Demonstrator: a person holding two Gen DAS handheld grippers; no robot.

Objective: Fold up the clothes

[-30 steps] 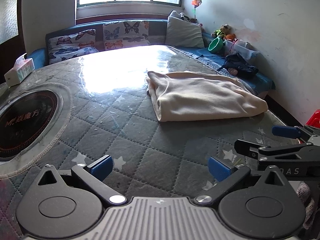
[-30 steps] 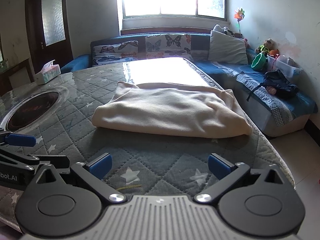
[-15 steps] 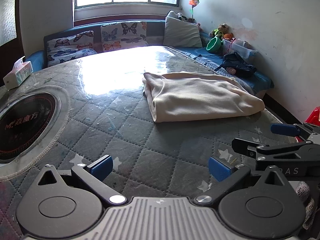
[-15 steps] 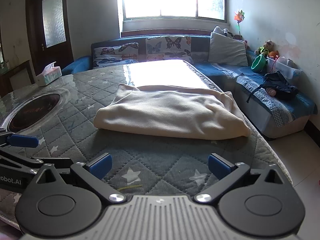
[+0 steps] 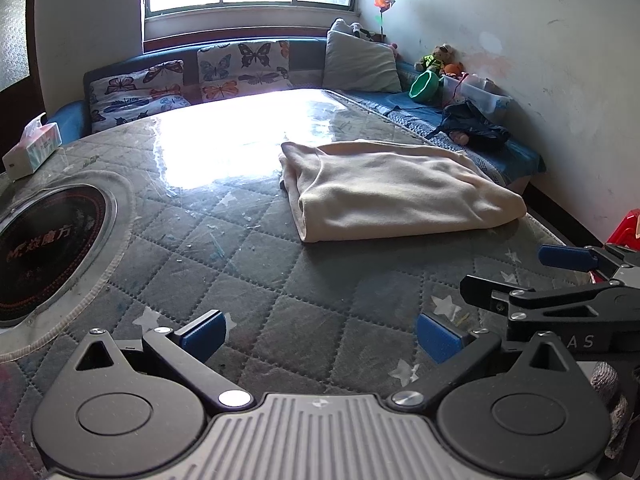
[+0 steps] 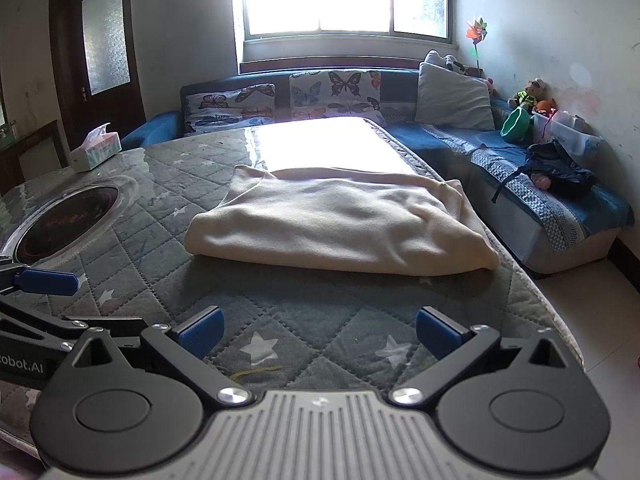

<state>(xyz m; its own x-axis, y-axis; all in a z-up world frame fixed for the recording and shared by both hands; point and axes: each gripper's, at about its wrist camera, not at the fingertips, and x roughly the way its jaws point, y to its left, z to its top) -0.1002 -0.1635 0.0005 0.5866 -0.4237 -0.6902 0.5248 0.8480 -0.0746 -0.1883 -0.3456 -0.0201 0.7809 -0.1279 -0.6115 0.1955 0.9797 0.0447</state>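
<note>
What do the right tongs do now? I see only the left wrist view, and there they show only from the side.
Observer: The right tongs are open and hold nothing. The folded cream cloth lies ahead of them, not touched.
Operator: What is beyond the table's right edge?
Observer: Pale floor, with nothing on the part that shows, between the table and the sofa's base.
Operator: At my left edge I see a dark sliver. What is it?
Observer: A dark wooden door with a tall frosted glass pane.
</note>
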